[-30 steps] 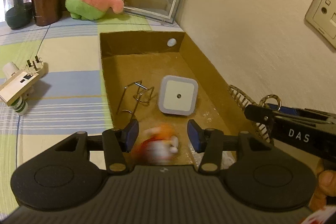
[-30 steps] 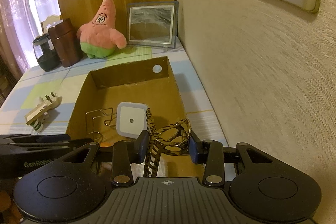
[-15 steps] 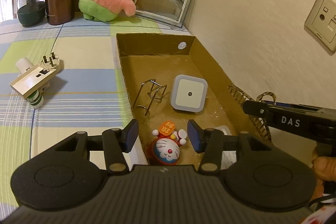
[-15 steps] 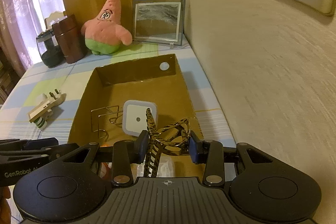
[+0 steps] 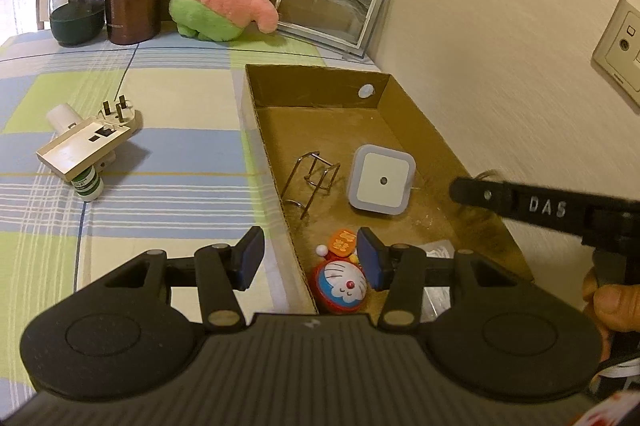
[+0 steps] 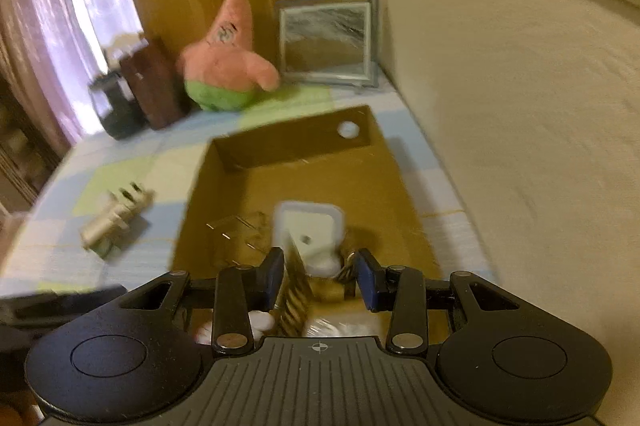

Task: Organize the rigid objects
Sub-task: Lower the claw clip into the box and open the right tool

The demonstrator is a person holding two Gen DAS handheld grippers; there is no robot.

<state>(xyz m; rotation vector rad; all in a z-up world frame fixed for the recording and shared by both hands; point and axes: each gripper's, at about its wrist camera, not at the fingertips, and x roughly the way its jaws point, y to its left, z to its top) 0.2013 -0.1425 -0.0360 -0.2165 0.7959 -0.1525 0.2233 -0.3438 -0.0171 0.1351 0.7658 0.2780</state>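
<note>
The cardboard box (image 5: 420, 122) by the table's wall edge already holds a night light (image 5: 382, 182), wire rack (image 5: 314, 178) and cat toy (image 5: 340, 284). The right gripper (image 6: 319, 272) grips a striped hair clip (image 6: 294, 290) over it. The left gripper (image 5: 310, 258) hangs open, empty. A plug adapter (image 5: 86, 144) lies outside, likely next.

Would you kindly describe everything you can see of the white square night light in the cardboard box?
The night light is a rounded square of glossy white plastic with a pale bluish rim and a small dark dot at its centre. It rests face-up, slightly tilted, on the floor of the cardboard box, beside the wire rack but apart from it. Neither claw touches it.
</note>
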